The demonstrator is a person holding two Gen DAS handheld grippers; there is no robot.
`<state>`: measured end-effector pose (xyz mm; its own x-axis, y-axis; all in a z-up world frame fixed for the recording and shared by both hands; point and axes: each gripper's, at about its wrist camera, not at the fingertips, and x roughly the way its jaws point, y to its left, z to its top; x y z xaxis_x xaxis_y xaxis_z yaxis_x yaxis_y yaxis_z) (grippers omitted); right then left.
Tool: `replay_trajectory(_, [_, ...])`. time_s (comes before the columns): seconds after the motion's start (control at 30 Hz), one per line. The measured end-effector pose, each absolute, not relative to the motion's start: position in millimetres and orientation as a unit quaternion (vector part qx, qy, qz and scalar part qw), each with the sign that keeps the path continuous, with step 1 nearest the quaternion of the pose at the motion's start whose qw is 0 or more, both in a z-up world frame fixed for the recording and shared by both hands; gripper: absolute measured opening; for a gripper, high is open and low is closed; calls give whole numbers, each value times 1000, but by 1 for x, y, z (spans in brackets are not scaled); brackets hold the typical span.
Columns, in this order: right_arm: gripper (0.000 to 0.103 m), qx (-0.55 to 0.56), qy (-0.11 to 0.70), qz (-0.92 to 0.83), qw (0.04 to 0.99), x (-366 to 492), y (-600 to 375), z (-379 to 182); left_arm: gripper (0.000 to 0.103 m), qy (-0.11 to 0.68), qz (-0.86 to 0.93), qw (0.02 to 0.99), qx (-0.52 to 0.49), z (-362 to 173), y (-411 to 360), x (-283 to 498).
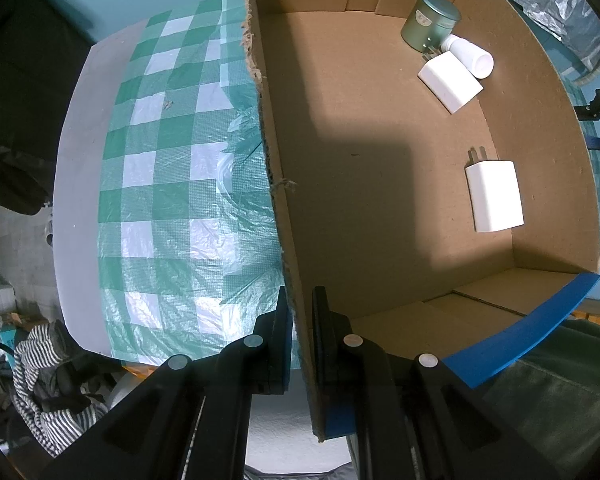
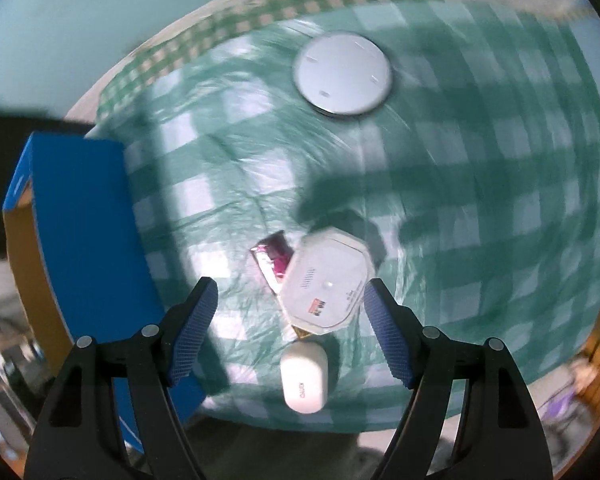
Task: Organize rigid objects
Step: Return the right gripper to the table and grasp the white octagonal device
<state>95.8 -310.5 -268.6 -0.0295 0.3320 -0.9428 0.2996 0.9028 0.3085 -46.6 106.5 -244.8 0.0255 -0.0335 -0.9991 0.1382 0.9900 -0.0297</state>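
Observation:
My left gripper [image 1: 300, 332] is shut on the near left wall of the cardboard box [image 1: 276, 184], one finger on each side. Inside the box lie a white plug charger [image 1: 495, 196], a second white charger [image 1: 450, 81], a white bottle [image 1: 470, 56] and a green tin [image 1: 430, 26]. My right gripper [image 2: 290, 332] is open above the checked cloth. Between its fingers lies a white octagonal device [image 2: 326, 282] over a pink packet [image 2: 274, 264], with a small white case [image 2: 304, 378] just in front. A round white disc [image 2: 342, 77] lies farther off.
The box's blue-taped outer side [image 2: 88, 240] stands at the left of the right wrist view. The green checked cloth [image 1: 172, 184] covers the table, with a bare grey strip [image 1: 80, 200] along its left edge. Striped clothing [image 1: 44, 392] lies below the table.

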Motion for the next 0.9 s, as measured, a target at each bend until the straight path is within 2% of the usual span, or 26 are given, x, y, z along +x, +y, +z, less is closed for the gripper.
replay_trajectory(0.4, [76, 228, 716, -18, 659, 90, -316, -291, 10, 695, -62, 715, 39, -245, 107, -48])
replay_trajectory(0.5, [68, 209, 721, -22, 660, 91, -315, -294, 10, 695, -62, 715, 38, -245, 108, -48])
replay_trajectory(0.53, [61, 205, 722, -22, 661, 91, -315, -294, 10, 695, -61, 716, 37, -246, 109, -48])
replay_trajectory(0.6, [60, 200, 721, -14, 664, 91, -316, -294, 10, 695, -61, 715, 37, -245, 108, -48])
replay_trajectory(0.73, [57, 139, 723, 7, 677, 95, -310, -290, 10, 695, -61, 715, 37, -246, 108, -48])
replay_trajectory(0.9, [53, 11, 726, 32, 687, 105, -294, -289, 10, 695, -61, 715, 37, -246, 109, -48])
